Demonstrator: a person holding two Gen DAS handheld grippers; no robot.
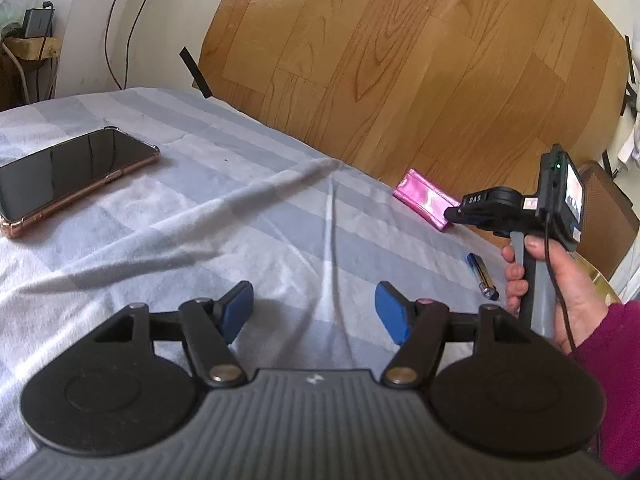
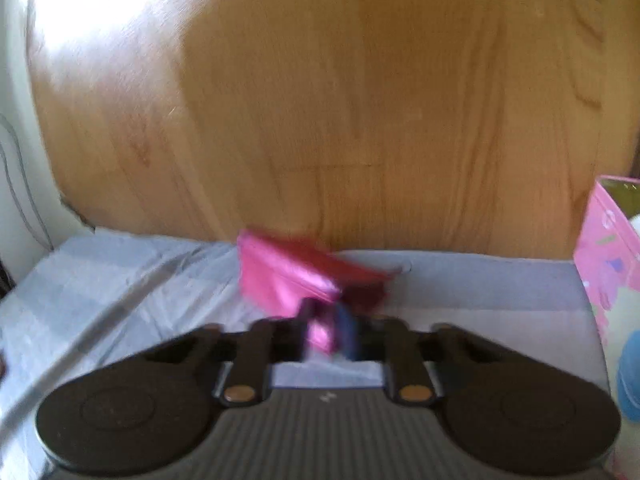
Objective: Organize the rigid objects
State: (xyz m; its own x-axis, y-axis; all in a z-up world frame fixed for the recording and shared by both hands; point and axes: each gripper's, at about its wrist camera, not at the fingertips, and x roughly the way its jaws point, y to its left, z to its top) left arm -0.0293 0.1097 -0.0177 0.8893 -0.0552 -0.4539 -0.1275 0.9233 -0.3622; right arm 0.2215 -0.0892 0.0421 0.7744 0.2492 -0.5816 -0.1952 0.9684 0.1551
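A shiny pink case (image 2: 288, 276) lies at the far edge of the striped sheet; it also shows in the left wrist view (image 1: 424, 200). My right gripper (image 2: 324, 332) is shut on its near end, the view blurred; from the left wrist view the right gripper (image 1: 456, 213) sits at the case's right end. My left gripper (image 1: 314, 308) is open and empty above the sheet. A black phone in a rose-gold case (image 1: 68, 176) lies at the left. A blue and gold battery (image 1: 482, 276) lies near the right hand.
A wood-grain panel (image 1: 400, 60) stands behind the bed. A pink patterned box (image 2: 612, 264) stands at the right edge of the right wrist view. Cables and a charger (image 1: 36, 24) are at the far left. The sheet (image 1: 200, 220) is wrinkled.
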